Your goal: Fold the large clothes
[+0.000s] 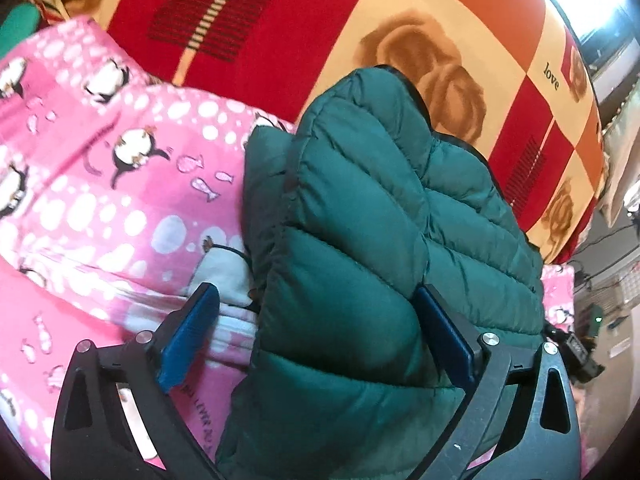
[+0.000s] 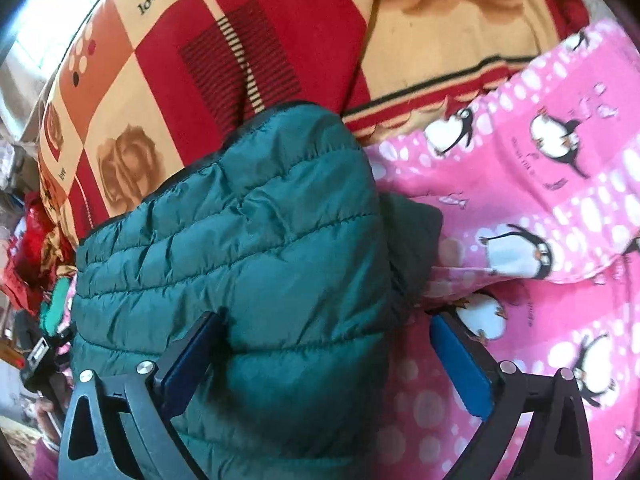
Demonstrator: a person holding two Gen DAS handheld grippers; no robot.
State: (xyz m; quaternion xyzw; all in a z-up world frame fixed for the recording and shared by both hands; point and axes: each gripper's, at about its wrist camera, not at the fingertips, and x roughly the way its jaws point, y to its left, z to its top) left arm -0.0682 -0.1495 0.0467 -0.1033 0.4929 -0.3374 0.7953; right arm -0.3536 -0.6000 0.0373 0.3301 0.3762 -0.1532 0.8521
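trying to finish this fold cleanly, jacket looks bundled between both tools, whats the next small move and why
Probably lift both away. The green jacket already lies folded in a bundle on the pink blanket. The left hand-held gripper and the right hand-held gripper both stand wide open around its near edges, so backing off straight should avoid dragging the fold open.

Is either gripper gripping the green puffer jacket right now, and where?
Neither. Left gripper and right gripper stand open, each straddling a side edge of the folded green puffer jacket.

Jacket (image 1: 360, 240) lower end cut off; blanket (image 2: 540, 200) print blurred.
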